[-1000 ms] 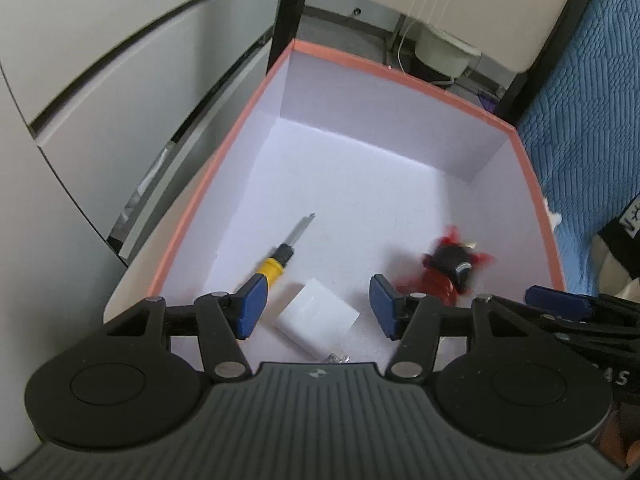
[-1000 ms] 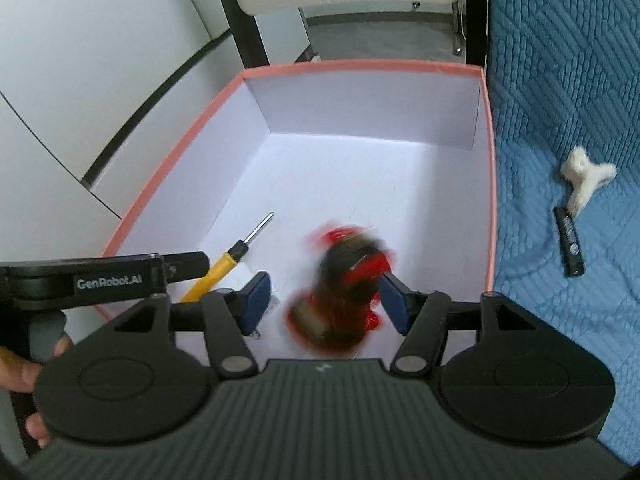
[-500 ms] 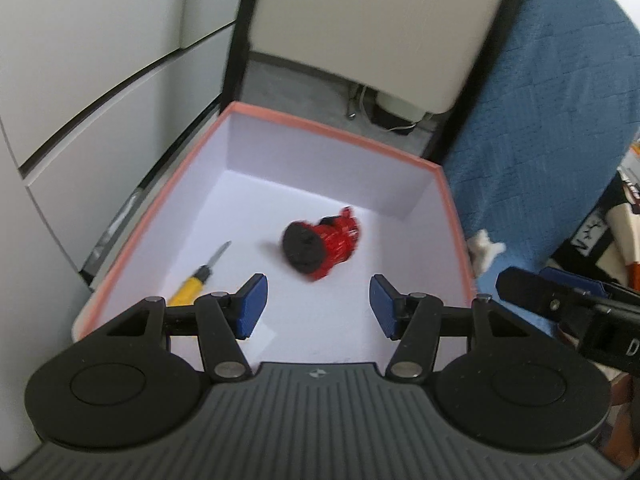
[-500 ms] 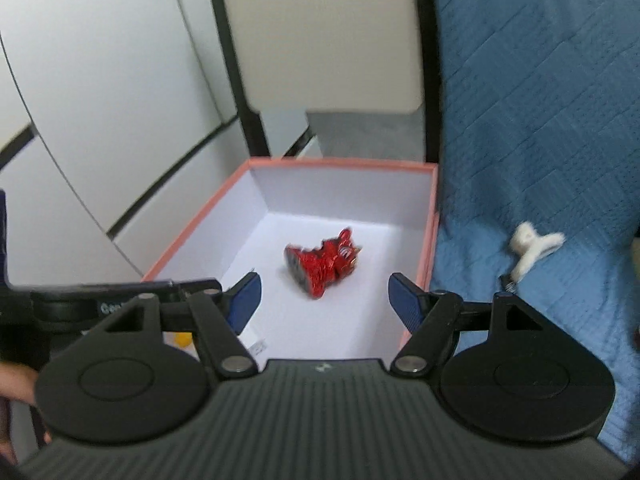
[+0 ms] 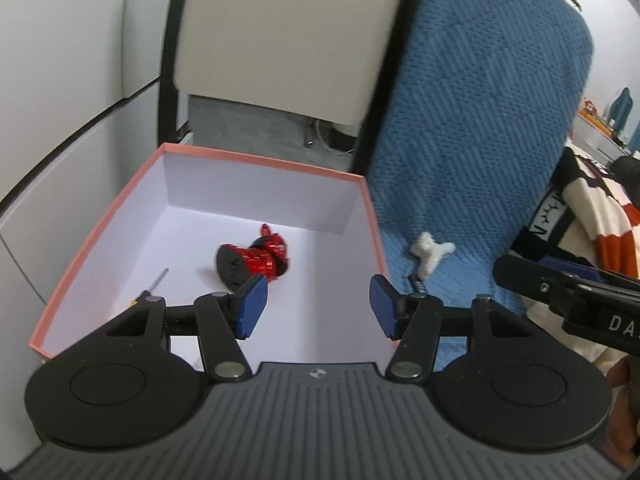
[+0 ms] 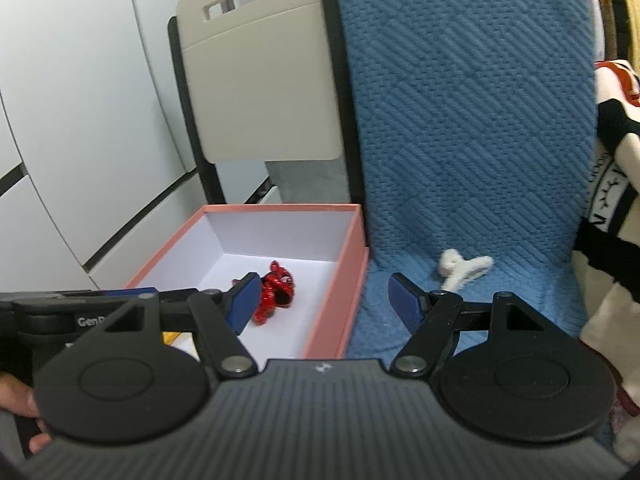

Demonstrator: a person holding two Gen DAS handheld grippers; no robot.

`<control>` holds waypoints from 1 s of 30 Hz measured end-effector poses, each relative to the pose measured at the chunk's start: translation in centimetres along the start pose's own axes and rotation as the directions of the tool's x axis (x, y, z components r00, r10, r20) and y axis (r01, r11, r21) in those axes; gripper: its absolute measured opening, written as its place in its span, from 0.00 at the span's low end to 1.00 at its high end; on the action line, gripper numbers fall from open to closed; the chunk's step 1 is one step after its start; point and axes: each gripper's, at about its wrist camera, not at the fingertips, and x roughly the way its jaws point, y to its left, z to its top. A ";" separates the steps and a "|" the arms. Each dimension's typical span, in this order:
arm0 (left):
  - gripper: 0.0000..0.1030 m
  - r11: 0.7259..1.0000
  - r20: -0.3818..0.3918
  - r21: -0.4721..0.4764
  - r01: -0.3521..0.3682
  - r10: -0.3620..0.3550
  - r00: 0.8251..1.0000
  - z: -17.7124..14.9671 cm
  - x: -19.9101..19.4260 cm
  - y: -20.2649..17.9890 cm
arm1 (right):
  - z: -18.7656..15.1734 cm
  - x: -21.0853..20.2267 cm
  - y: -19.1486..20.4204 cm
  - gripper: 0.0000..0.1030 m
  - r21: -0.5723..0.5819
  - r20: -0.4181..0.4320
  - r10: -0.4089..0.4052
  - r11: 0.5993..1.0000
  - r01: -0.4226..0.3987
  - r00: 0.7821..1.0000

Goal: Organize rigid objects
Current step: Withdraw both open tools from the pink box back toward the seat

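Note:
A red toy figure [image 5: 256,260] lies on its side on the white floor of the pink-rimmed box [image 5: 260,160], also seen as the red toy [image 6: 276,292] in the box [image 6: 340,276] from the right wrist. A yellow-handled screwdriver [image 5: 158,282] lies at the box's left, mostly hidden behind my left gripper. A white hair claw [image 5: 430,252] [image 6: 462,268] and a small dark stick [image 5: 416,286] rest on the blue quilted cover beside the box. My left gripper [image 5: 318,306] hangs open above the box's near side, nothing between its pads. My right gripper [image 6: 326,300] is open too, above the box's right wall.
The blue quilted cover [image 6: 460,120] runs up to the right of the box. A cream panel with a black frame [image 5: 280,32] stands behind the box, white cabinet doors [image 6: 80,100] to its left. A patterned cream, black and orange cloth [image 5: 580,208] lies at the far right.
The red toy dropped from between the right gripper's pads and now lies in the box. Both grippers pulled back and rose, so the box looks smaller and more blue cover shows.

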 end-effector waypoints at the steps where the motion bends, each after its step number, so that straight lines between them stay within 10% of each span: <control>1: 0.61 1.000 0.005 0.003 0.003 -0.003 1.000 -0.2 0.0 -0.5 | -0.1 -0.2 -0.3 0.70 0.002 0.003 -0.003 1.000 0.003 1.000; 30: 0.61 0.992 -0.062 0.085 0.091 -0.086 0.994 -7.1 3.8 -11.0 | -6.7 -3.0 -9.5 0.70 -0.005 -0.044 -0.187 0.982 0.187 0.981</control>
